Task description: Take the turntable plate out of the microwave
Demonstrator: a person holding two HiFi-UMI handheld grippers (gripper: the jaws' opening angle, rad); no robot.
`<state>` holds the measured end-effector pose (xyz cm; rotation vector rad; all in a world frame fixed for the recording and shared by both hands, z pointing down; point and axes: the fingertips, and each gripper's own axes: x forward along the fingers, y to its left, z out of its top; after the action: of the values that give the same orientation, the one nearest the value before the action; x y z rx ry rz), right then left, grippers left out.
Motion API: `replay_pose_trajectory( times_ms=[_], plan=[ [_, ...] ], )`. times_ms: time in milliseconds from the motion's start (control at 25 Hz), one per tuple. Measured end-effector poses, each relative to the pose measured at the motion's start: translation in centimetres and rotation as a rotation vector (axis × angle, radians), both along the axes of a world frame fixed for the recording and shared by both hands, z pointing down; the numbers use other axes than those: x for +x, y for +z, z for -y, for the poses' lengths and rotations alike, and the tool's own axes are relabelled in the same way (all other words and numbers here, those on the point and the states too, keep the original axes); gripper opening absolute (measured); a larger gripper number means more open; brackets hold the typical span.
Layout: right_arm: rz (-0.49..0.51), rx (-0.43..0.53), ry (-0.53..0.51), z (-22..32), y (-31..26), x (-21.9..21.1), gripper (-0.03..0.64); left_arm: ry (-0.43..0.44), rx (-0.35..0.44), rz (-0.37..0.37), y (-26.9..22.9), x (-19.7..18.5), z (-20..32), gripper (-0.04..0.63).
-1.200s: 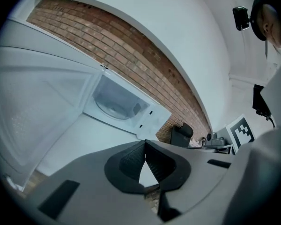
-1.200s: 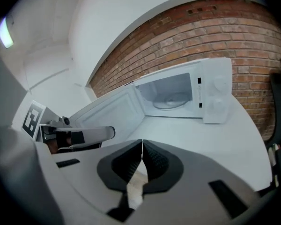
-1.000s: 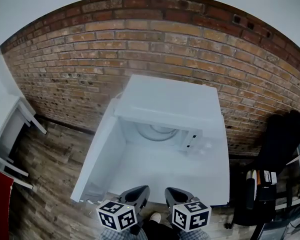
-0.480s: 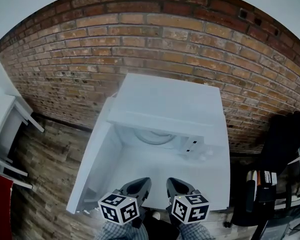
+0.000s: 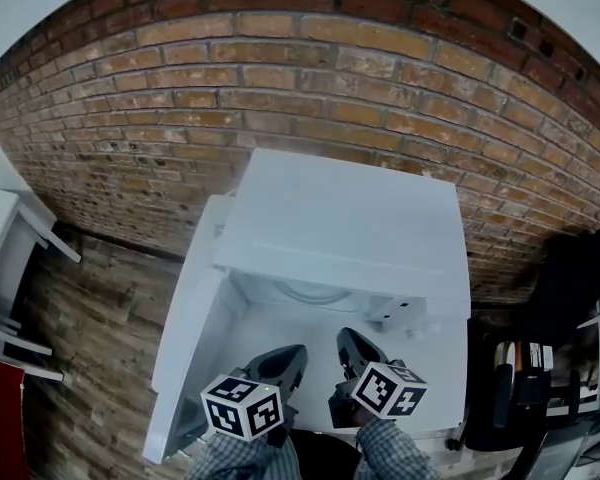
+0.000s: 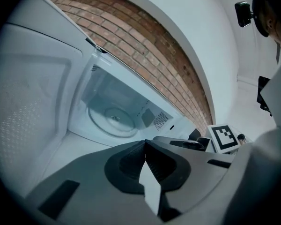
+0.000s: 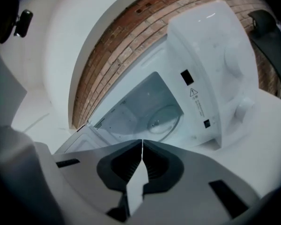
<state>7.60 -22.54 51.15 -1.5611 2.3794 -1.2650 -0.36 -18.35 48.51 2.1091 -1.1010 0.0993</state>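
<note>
the microwave (image 5: 345, 218) stands on a white bench (image 5: 280, 326) with its back to a brick wall (image 5: 280, 78). its door (image 5: 185, 338) is swung wide open on the side away from its control panel (image 7: 210, 74), which carries two knobs. the turntable plate (image 6: 113, 121) lies flat on the floor of the microwave's cavity, and nothing touches it. both grippers are in front of the microwave's open mouth, over the bench and outside the cavity, well apart from the plate. the left gripper (image 6: 145, 143) is on the door side of the mouth, its jaws closed together with nothing between them. the right gripper (image 7: 142, 142) is just beside it, on the control-panel side, its jaws also pressed together and empty. in the head view the right gripper's marker cube (image 5: 390, 388) sits tilted, and the left gripper's cube (image 5: 242, 406) sits more level. a wooden floor (image 5: 90, 308) shows beyond the microwave's open door.
</note>
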Motion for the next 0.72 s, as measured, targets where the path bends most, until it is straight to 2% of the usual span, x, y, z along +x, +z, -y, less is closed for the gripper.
replay_pose_trajectory(
  times_ms=[280, 400, 560, 720],
  plan=[
    [0.132, -0.098, 0.123, 3.4, 3.0, -0.9, 0.02, 0.039, -0.013, -0.012, 0.6, -0.5, 1.8, 0.009],
    [0.185, -0.14, 0.145, 4.4, 4.2, -1.6, 0.02, 0.061, -0.016, -0.013, 0.9, -0.5, 2.0, 0.009],
    [0.221, -0.204, 0.182, 5.4, 5.9, -1.5, 0.021, 0.078, -0.033, -0.01, 1.5, -0.6, 2.2, 0.009],
    [0.223, -0.204, 0.185, 6.4, 6.5, -1.5, 0.044, 0.068, -0.051, -0.002, 2.1, -1.0, 2.5, 0.009]
  ],
)
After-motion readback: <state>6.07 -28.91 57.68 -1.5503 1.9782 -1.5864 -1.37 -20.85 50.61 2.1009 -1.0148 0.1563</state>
